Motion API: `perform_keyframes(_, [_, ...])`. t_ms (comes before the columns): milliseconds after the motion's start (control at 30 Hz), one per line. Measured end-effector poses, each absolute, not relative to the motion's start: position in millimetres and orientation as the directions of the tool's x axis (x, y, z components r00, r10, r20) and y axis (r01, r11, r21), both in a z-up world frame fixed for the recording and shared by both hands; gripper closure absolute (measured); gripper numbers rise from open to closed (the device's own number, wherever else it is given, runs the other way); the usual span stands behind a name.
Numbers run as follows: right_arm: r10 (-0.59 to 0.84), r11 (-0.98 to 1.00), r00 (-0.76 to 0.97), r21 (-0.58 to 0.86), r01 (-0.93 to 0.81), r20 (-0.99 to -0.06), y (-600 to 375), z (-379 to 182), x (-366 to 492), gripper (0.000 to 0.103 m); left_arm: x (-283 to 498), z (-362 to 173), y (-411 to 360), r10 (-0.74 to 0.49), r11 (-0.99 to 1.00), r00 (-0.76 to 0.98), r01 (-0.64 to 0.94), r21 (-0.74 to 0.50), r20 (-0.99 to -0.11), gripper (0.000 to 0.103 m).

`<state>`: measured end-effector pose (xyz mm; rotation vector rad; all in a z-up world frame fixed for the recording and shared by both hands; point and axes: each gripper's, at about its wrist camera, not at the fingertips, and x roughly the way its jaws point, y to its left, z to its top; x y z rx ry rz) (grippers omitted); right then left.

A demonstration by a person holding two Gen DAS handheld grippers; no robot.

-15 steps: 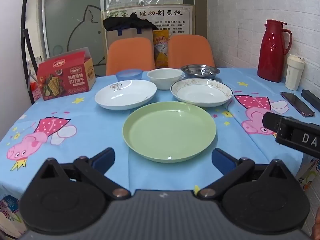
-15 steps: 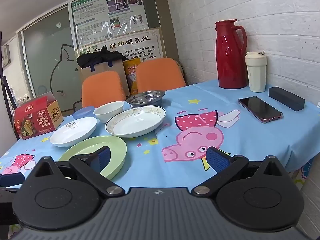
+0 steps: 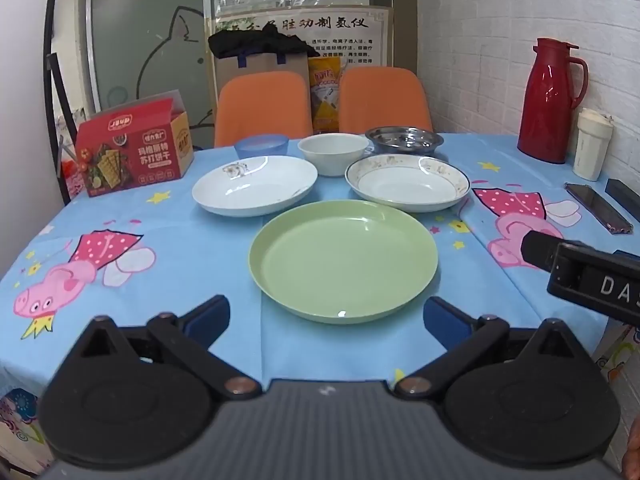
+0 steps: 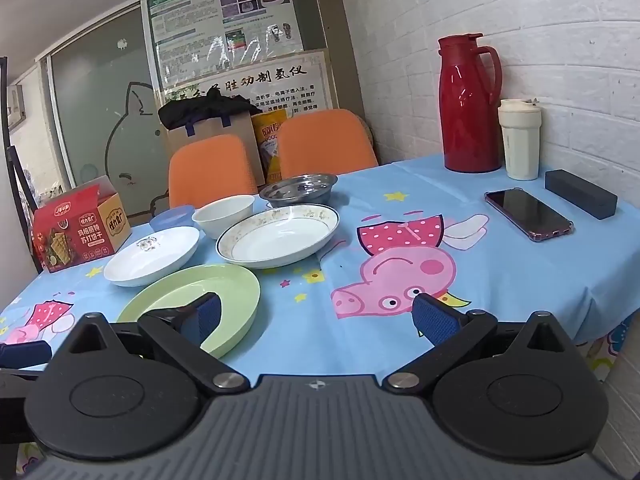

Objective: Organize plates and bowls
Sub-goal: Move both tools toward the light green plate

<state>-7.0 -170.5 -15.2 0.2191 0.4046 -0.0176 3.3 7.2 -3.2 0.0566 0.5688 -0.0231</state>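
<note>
Green plate flat on bench, dead ahead of left hand-held gripper, nearest; right hand-held gripper beside its right rim. Both released, empty. Contact with the rim probably none.

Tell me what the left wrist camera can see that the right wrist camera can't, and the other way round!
Only the left wrist view shows the whole green plate unhidden between the open left tongs, plus the black body of the other gripper poking in at the right.

Only the right wrist view shows the big pink pig print in full and the whole black box beside the phone. Its right tongs are open too.

Both show the two white plates, the white bowl, the steel bowl, the blue bowl, the red jug and the orange chairs.
</note>
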Motion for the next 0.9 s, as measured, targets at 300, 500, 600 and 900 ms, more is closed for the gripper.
perform_keyframes(300, [0.035,0.976,0.916,0.212,0.055,-0.4,-168.1,-17.2,-6.1,0.0,4.0,-4.3,8.4,-0.009,0.998,0.841,0.037,0.042,-0.542,0.0])
perform_keyframes(500, [0.036,0.976,0.915,0.209,0.054,-0.403,-167.2,-17.3,-5.4,0.0,4.2,-4.5,10.0,-0.011,0.999,0.84,0.037,0.038,-0.543,0.0])
perform_keyframes(600, [0.036,0.977,0.914,0.209,0.054,-0.404,-166.6,-17.6,-4.6,0.0,4.1,-4.8,10.6,-0.011,0.999,0.84,0.038,0.038,-0.543,0.0])
perform_keyframes(900, [0.041,0.978,0.91,0.202,0.048,-0.412,-162.7,-19.6,-2.1,0.0,6.5,-5.8,13.9,-0.014,0.999,0.835,0.035,0.027,-0.55,0.0])
